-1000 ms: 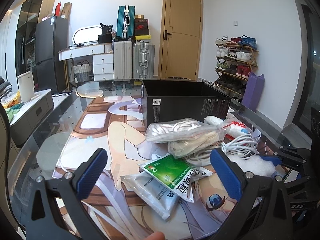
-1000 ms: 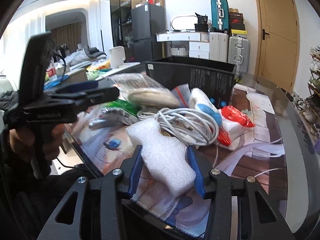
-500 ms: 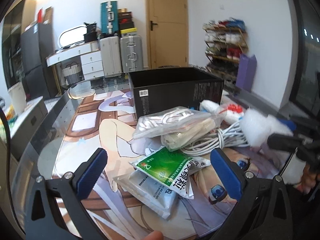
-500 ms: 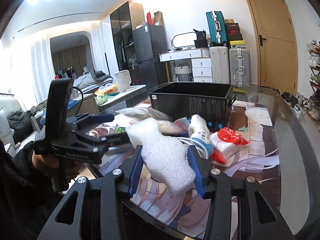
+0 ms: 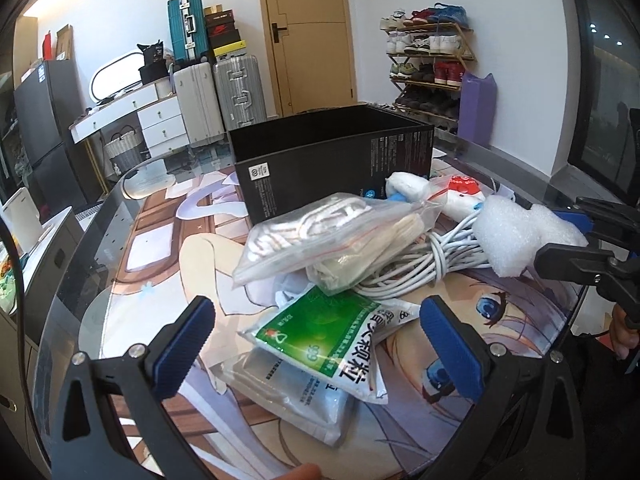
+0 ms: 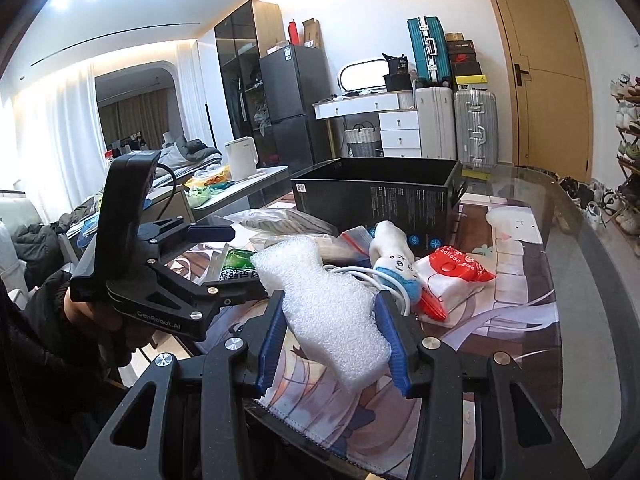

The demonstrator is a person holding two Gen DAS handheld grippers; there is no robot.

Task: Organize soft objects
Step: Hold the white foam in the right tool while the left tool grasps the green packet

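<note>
White bubbly foam piece [image 6: 332, 316]; black open box [image 5: 332, 160]. Green-and-white printed packet [image 5: 320, 340], white coiled cable [image 5: 416, 264], red-and-white pouch [image 6: 452, 276].

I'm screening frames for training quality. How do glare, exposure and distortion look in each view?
Left wrist: fisheye bends the door and walls; bright glare on the glass table; green packet sharp. Right wrist: ceiling lights and curtains blown out, left gripper dark; foam piece crisp.
</note>
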